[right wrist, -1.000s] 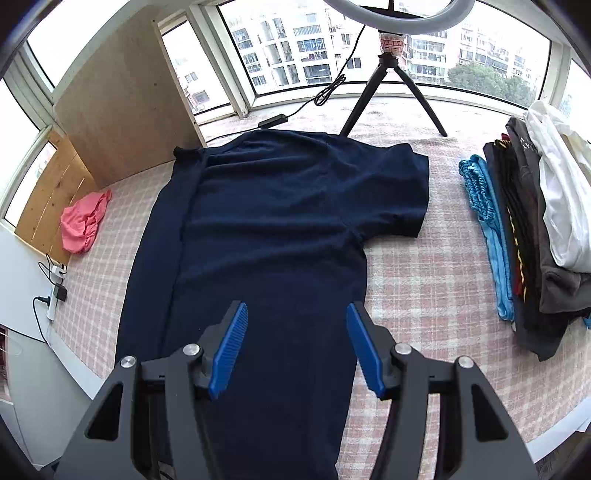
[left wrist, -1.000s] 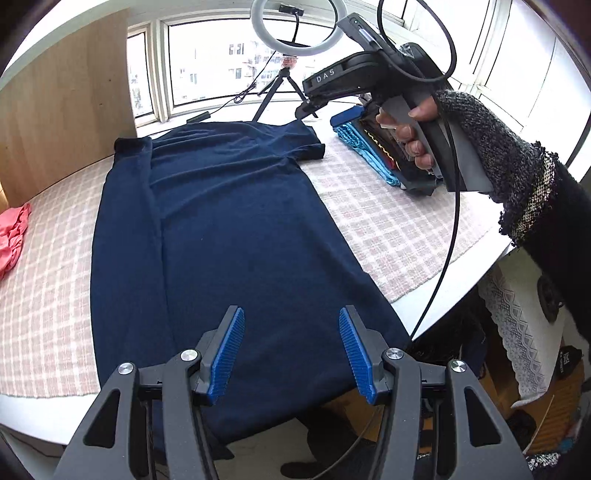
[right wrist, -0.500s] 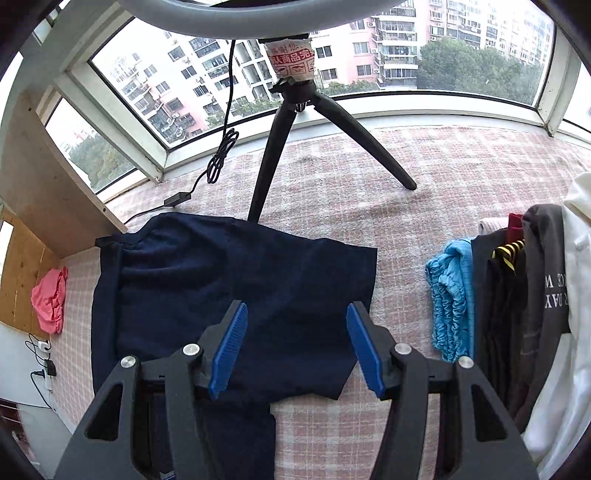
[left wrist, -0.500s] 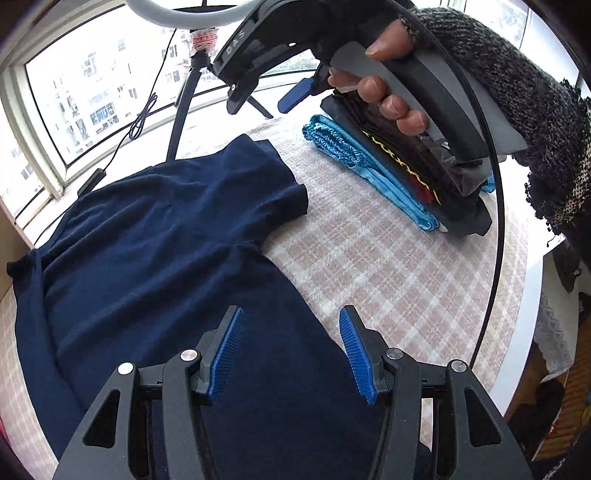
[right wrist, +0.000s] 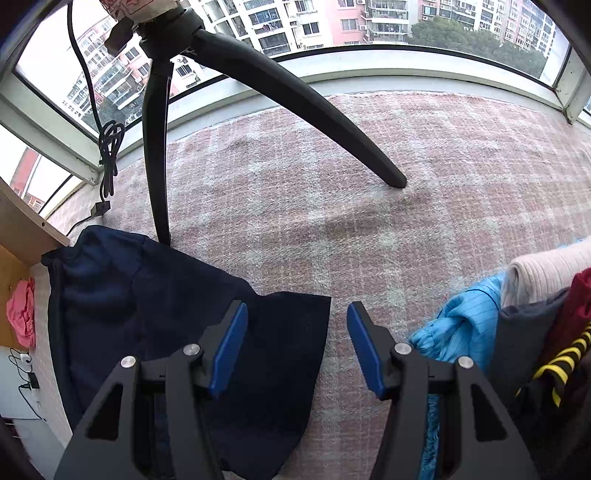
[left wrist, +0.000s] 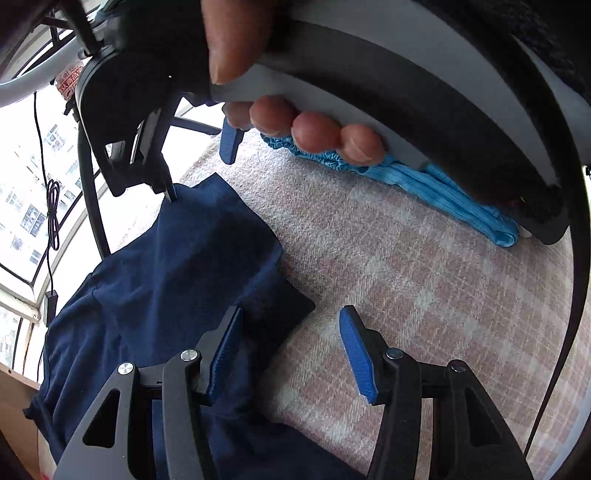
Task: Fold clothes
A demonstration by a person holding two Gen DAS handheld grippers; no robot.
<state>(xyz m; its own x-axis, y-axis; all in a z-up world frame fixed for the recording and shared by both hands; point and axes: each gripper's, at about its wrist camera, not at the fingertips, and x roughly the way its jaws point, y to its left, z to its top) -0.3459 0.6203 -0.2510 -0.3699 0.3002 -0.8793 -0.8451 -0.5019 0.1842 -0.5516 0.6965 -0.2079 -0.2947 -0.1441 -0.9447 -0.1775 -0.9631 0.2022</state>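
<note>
Beneath me spreads a pink-and-white checked woven cloth point(right wrist: 424, 155) covering the work surface, reaching almost to a pale grey window sill point(right wrist: 369, 70). A curved bay of windows with grey frames point(right wrist: 44, 110) lets in flat daylight, and beyond the glass I see tall apartment blocks point(right wrist: 332, 18) and green treetops point(right wrist: 476, 40). A black tripod point(right wrist: 258, 81) stands on the cloth, a black cable point(right wrist: 109, 155) dangling beside it. At my left is a light wooden panel point(right wrist: 22, 229).
</note>
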